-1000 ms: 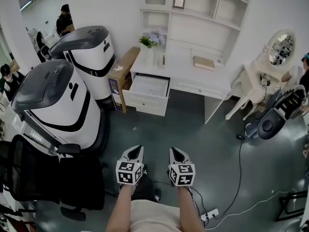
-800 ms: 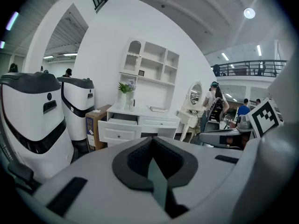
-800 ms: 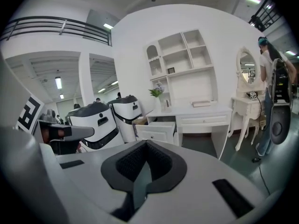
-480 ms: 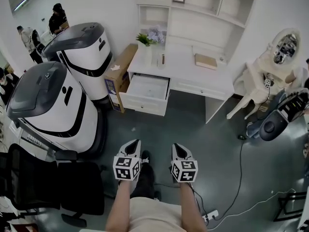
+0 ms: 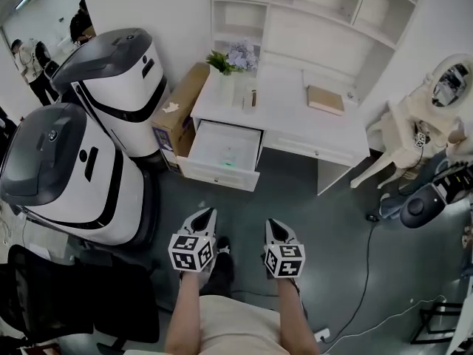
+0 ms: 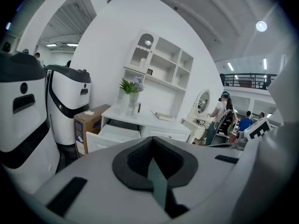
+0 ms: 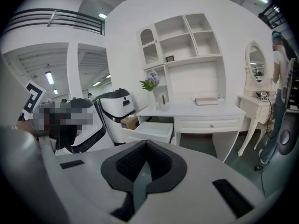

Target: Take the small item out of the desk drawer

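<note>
Now you're nearer the desk [image 5: 295,120] than before, item [image 5: 228,156] lying in the open drawer [image 5: 219,174], left gripper [image 5: 206,214] and right gripper [image 5: 273,227] jaws closed, empty, well short, box [image 5: 178,115] beside drawer

The bench [image 5: 288,113] stands far, with shelves [image 5: 310,21] behind it. Its left drawer [image 5: 218,174] is pulled out toward the near side, and a small item [image 5: 228,156] lies in it. A plant [image 5: 220,63] sits on the bench's far left corner, with a book [image 5: 326,100] to its right. A cardboard box [image 5: 176,117] stands just left of the bench, and two large machines [image 5: 111,80] stand farther left.
</note>
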A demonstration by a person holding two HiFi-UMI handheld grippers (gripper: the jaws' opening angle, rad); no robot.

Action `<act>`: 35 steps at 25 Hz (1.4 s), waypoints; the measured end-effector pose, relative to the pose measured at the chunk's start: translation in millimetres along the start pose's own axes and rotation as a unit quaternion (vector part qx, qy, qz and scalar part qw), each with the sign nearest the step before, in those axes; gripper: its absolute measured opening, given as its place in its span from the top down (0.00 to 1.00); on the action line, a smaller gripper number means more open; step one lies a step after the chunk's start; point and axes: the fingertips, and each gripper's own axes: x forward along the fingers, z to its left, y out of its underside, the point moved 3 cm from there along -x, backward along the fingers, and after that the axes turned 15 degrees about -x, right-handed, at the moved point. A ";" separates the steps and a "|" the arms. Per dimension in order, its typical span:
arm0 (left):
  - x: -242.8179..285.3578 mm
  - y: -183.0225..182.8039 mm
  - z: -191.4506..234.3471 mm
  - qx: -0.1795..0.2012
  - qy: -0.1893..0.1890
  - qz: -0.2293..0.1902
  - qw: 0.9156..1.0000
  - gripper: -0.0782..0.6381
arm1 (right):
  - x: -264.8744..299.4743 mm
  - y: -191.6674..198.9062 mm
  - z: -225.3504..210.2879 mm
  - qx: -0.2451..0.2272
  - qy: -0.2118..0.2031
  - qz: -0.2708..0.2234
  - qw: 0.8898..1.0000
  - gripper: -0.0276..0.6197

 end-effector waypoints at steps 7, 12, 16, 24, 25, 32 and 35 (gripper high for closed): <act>86.9 -59.1 37.5 0.005 -0.007 0.011 1.000 0.87 | 85.0 -38.1 -32.4 0.010 0.004 0.017 1.000 0.93; 144.4 -99.2 66.5 0.001 -0.007 0.018 1.000 0.87 | 145.9 -64.7 -51.1 0.007 0.007 0.033 0.999 0.93; 183.0 -117.2 87.6 -0.003 -0.001 0.034 0.999 0.87 | 186.1 -79.1 -62.7 0.024 0.012 0.041 0.999 0.93; 228.9 -119.3 100.1 -0.003 0.005 0.063 0.998 0.87 | 217.0 -83.4 -79.9 0.025 0.017 0.059 0.998 0.93; 234.0 -119.2 99.7 -0.002 0.005 0.066 0.998 0.87 | 218.8 -83.4 -83.2 0.028 0.016 0.058 0.998 0.93; 273.6 -121.1 90.9 0.011 -0.005 0.075 0.997 0.87 | 242.0 -90.0 -113.1 0.032 -0.012 0.046 0.998 0.93; 293.9 -121.9 88.2 0.020 -0.015 0.080 0.996 0.87 | 257.1 -98.6 -125.6 0.030 -0.027 0.038 0.998 0.93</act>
